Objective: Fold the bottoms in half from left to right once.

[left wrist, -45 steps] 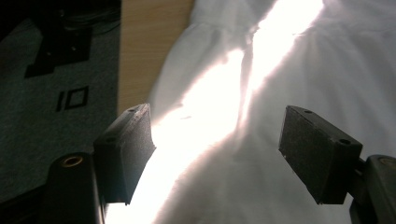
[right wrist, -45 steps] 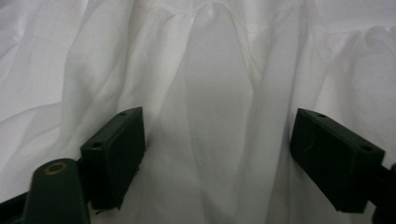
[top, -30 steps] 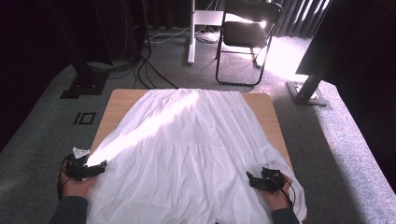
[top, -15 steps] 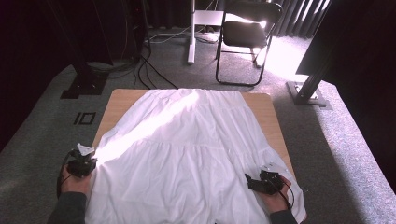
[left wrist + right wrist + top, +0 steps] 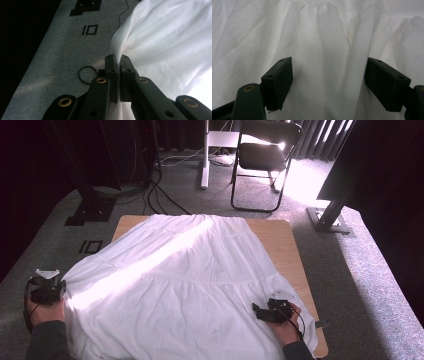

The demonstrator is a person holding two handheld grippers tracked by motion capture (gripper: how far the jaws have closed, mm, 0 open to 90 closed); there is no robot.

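Note:
A large white cloth [image 5: 190, 270] is spread over most of the wooden table [image 5: 285, 240]. My left gripper [image 5: 59, 287] is out past the table's left side, shut on the cloth's left edge. In the left gripper view its jaws [image 5: 119, 58] pinch a fold of the cloth [image 5: 170, 37], which is drawn taut above the carpet. My right gripper [image 5: 256, 310] rests over the near right part of the cloth and points left. In the right gripper view it stands open [image 5: 328, 77], with wrinkled cloth [image 5: 324, 32] lying under the wide gap between its jaws.
A black folding chair [image 5: 262, 160] and a white post stand beyond the table. Cables [image 5: 160, 195] and a black stand base [image 5: 87, 212] lie at the back left. A metal base [image 5: 330, 222] sits to the right. A black ring [image 5: 87, 74] lies on the carpet below the left gripper.
My left gripper closed on the cloth's edge and moved left and up, drawing that edge out past the table's side. My right gripper slid a little to the left over the cloth.

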